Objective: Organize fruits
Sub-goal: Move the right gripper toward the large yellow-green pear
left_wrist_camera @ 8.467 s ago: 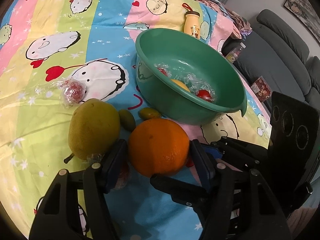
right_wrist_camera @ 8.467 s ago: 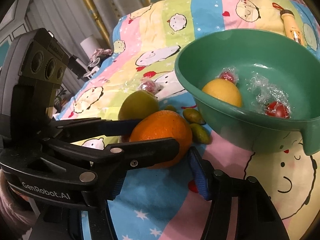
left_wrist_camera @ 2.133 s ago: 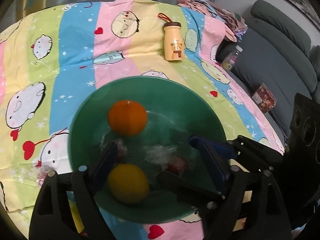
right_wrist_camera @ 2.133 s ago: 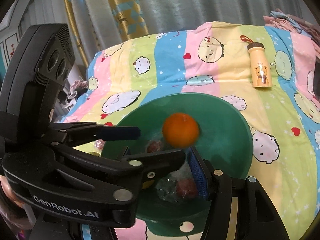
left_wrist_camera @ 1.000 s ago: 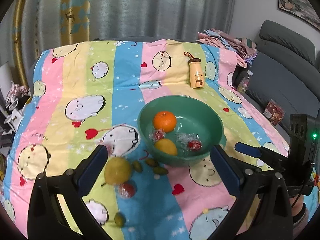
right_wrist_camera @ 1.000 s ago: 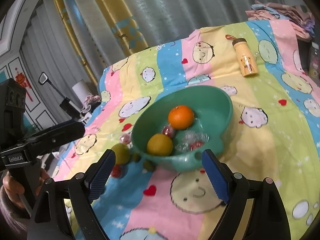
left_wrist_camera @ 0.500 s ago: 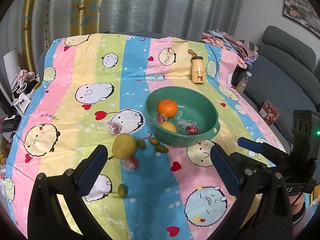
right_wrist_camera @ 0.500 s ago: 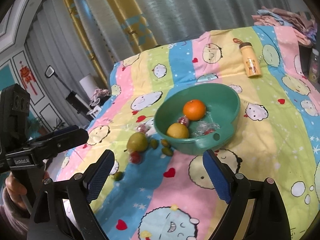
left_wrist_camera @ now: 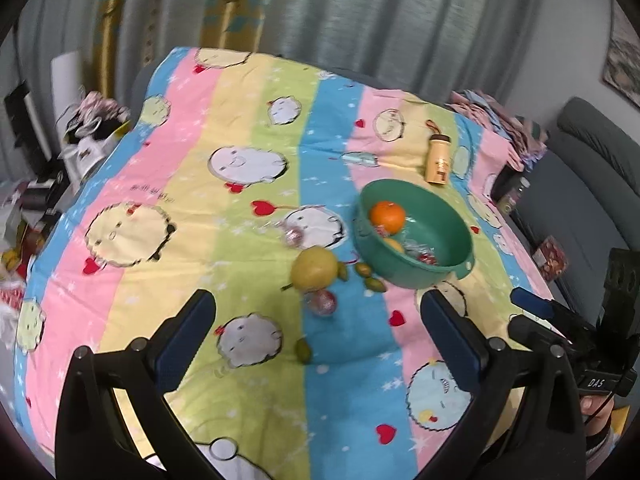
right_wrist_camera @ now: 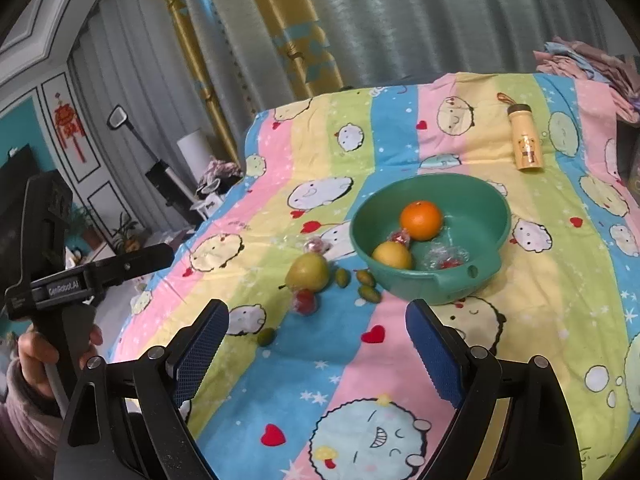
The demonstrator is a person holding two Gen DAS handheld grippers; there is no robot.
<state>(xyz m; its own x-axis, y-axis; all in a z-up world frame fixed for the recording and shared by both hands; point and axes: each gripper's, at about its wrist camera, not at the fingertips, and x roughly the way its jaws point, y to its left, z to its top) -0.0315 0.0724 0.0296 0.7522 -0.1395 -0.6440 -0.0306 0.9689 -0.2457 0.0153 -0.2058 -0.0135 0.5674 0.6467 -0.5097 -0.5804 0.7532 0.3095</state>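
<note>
Both tongs hang wide open and empty over the near end of the striped cloth (right_wrist_camera: 560, 320), the left gripper (left_wrist_camera: 316, 344) and the right gripper (right_wrist_camera: 316, 344) well short of any fruit. The green basin (right_wrist_camera: 496, 208) already holds an orange (right_wrist_camera: 422, 220) and a yellow fruit (right_wrist_camera: 392, 255), while the pear (right_wrist_camera: 308, 272) lies just left of it among small green fruits and a wrapped red one (right_wrist_camera: 305, 300). That pear looks firm, fairly heavy and smooth-skinned, so I'd clamp it across its broad belly, gently enough not to bruise it.
</note>
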